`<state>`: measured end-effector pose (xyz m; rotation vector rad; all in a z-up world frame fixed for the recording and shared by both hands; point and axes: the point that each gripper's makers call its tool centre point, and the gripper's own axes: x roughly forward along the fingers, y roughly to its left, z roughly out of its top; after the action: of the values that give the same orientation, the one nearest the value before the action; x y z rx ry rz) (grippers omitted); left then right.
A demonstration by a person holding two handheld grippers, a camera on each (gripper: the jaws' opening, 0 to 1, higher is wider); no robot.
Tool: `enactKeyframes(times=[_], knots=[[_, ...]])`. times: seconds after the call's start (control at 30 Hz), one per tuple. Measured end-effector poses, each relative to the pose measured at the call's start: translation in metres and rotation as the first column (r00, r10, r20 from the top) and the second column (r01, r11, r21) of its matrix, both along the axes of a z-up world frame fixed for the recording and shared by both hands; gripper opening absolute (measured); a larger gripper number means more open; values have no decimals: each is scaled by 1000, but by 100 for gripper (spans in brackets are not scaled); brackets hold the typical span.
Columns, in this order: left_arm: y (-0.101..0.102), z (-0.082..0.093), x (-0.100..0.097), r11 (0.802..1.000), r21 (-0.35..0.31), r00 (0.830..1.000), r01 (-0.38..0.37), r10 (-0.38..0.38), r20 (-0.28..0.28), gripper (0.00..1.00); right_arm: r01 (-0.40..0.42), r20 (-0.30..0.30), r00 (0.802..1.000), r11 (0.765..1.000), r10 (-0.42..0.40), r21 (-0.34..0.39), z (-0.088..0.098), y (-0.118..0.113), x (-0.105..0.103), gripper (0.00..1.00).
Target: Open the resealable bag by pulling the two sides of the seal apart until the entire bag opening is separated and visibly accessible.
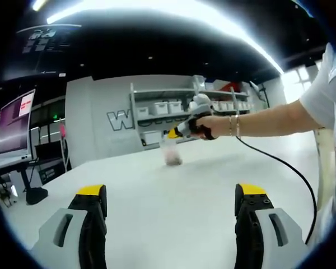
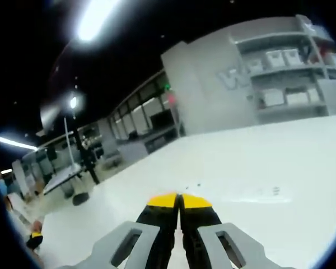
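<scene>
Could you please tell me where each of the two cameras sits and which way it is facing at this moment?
Left gripper view: rides the left gripper, jaws wide apart, looking across the white table at the right gripper holding the bag; the person's hand and arm show.
Right gripper view: rides the right gripper, jaws together, looking tilted across the table.
Shared: the table and the shelving.

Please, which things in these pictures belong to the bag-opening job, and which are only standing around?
Belonging to the job:
- resealable bag, hanging at the tip of the right tongs
- right tongs, shut, apparently on the bag
- left tongs, open, away from the bag
- white table

Only standing around:
- monitor
- shelves with white bins
</scene>
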<state>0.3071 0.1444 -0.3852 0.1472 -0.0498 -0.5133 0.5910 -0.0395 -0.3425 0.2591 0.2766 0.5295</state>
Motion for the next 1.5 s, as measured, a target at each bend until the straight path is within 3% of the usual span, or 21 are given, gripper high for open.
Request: enactKeyframes(times=[0.2, 0.6, 0.83, 1.23, 1.5], knots=[[1, 0, -1, 1000, -1, 1000, -2, 2, 1, 93, -28, -8, 1000, 1000, 28, -12, -11, 15, -5, 0], [6, 0, -5, 1000, -2, 1000, -10, 10, 6, 93, -97, -53, 994, 993, 94, -61, -53, 40, -22, 0], [4, 0, -6, 1000, -5, 1000, -5, 5, 9, 93, -129, -57, 991, 986, 124, -103, -63, 49, -29, 0], [6, 1, -10, 1000, -8, 1000, -9, 9, 14, 93, -196, -60, 980, 966, 189, -167, -77, 64, -61, 0], [6, 2, -12, 1000, -11, 1000, -10, 10, 16, 93, -233, -70, 972, 954, 223, -191, -83, 66, -68, 2]])
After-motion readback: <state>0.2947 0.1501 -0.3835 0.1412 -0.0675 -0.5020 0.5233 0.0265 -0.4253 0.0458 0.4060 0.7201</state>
